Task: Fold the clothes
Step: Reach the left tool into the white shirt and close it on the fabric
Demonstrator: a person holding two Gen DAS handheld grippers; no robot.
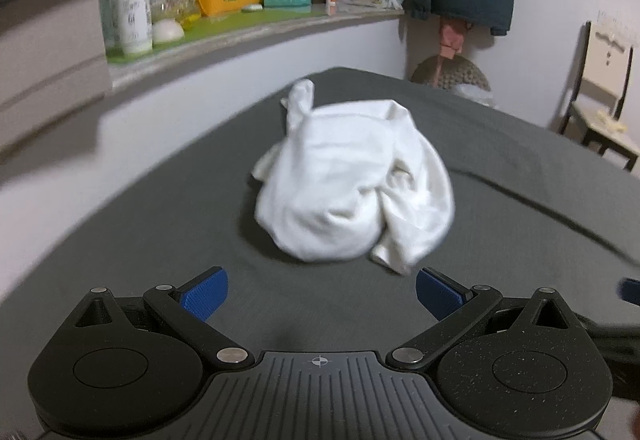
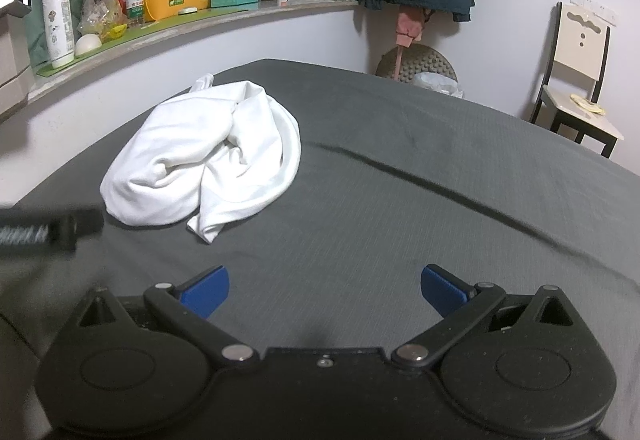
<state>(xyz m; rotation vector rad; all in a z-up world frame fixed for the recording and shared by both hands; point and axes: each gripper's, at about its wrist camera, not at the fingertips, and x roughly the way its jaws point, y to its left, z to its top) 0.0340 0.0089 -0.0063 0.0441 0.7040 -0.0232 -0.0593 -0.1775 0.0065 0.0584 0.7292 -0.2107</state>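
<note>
So the white shirt [image 1: 352,183] is just a crumpled heap on the grey bed [image 1: 160,232], over toward the wall side with the cluttered shelf [image 1: 256,27] behind it. Left claw [image 1: 322,294] is spread wide with nothing in it, hanging low just short of the heap's near edge. Right claw [image 2: 325,291] is released too, gripping nothing, over bare sheet with the shirt [image 2: 204,155] up ahead to its left. A chair [image 2: 576,79] stands off to the right.
</note>
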